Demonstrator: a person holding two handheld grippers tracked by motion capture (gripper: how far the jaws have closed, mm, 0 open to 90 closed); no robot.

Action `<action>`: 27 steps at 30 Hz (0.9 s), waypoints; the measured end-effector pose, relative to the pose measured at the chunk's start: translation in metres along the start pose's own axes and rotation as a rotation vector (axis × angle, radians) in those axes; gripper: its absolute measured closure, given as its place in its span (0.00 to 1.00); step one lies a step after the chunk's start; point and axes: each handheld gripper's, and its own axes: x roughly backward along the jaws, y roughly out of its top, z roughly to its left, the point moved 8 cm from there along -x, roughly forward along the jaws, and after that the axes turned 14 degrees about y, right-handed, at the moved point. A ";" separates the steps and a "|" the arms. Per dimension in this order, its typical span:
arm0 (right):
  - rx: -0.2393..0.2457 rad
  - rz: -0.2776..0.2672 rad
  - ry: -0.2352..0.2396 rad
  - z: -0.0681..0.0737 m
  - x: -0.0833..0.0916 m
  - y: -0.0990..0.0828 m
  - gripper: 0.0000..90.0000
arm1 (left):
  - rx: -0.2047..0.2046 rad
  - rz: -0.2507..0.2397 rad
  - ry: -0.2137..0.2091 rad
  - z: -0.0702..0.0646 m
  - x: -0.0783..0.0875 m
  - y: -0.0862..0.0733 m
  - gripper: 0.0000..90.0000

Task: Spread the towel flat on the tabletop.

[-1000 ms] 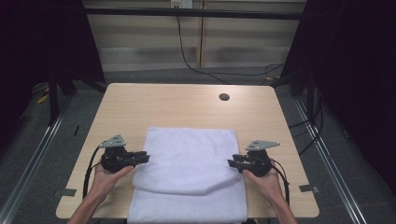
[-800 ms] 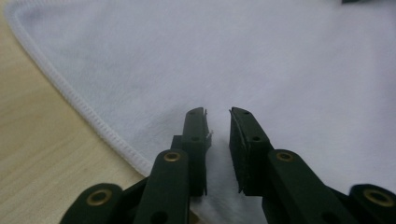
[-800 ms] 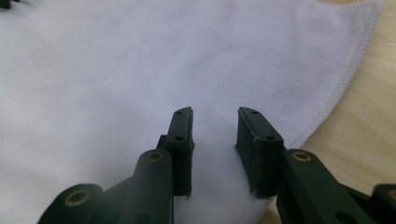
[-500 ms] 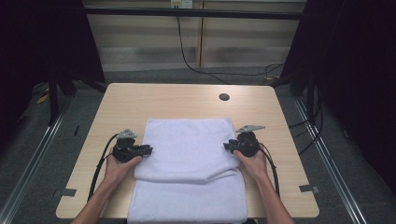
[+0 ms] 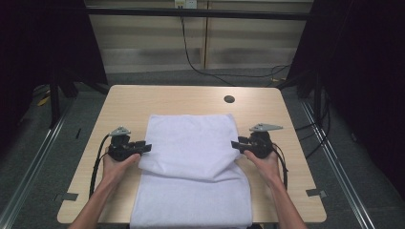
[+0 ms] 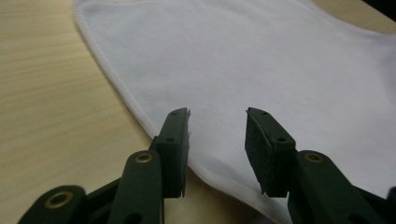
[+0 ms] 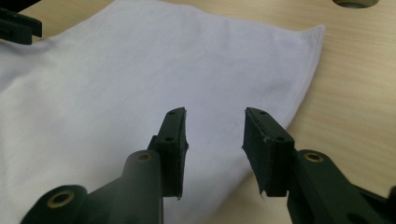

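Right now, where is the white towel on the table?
In the high view the white towel lies folded on the table's near middle, between the left gripper and right gripper.

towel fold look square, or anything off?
Slightly off. The folded-over layer of the white towel has a slanted near edge, lower on the right, so it sits askew on the layer beneath. Both grippers, left and right, are open beside it. No damage.

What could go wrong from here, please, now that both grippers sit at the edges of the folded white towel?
1. The jaws of the left gripper have just been opening over the white cloth towel; the hem may catch on a pad when it withdraws.
2. The right gripper has been opening too, so the upper layer could slip askew.
3. The towel's near end overhangs the light wooden table and may drag it off.
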 end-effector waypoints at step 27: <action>0.030 0.186 0.171 0.097 0.056 -0.127 0.88 | -0.187 0.145 -0.193 -0.082 0.074 -0.095 0.86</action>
